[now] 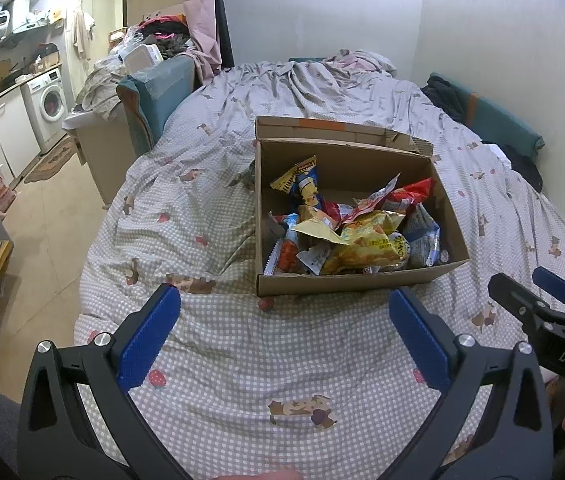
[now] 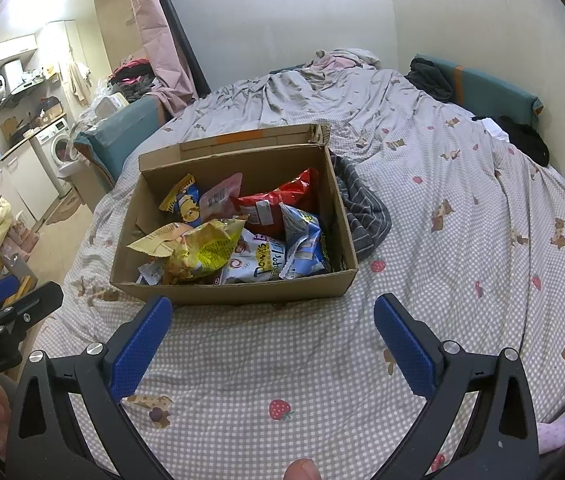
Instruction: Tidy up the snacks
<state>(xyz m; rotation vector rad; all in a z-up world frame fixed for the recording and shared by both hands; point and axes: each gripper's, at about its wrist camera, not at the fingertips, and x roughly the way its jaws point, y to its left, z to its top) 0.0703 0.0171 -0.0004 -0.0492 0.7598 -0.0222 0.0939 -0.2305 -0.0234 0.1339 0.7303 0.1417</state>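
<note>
**A:** What does my left wrist camera show?

**B:** I see my left gripper (image 1: 284, 336) low over a bed (image 1: 210, 208) covered in a checked quilt, its blue jaws wide apart and holding nothing. Just ahead sits an open cardboard box (image 1: 346, 278) full of snack packets (image 1: 362, 240). Its long sides run away from me, its near wall faces the jaws, and a flap (image 1: 322, 128) stands up at the far end. The right gripper (image 1: 538, 304) pokes in at the right edge, beside the box's near right corner. The bed's left edge drops to a floor (image 1: 50, 232); a washing machine (image 1: 48, 102) stands far left.

**A:** And the right wrist camera?

**B:** My right gripper (image 2: 272, 340) also hangs with its jaws spread and empty, the box (image 2: 238, 290) slightly left of centre. A yellow packet (image 2: 202, 252) lies on top, a red one (image 2: 282, 200) behind it. A striped grey cloth (image 2: 362, 208) touches the box's right wall. Open quilt stretches to the right. The left gripper (image 2: 14, 300) shows at the left edge.
</note>
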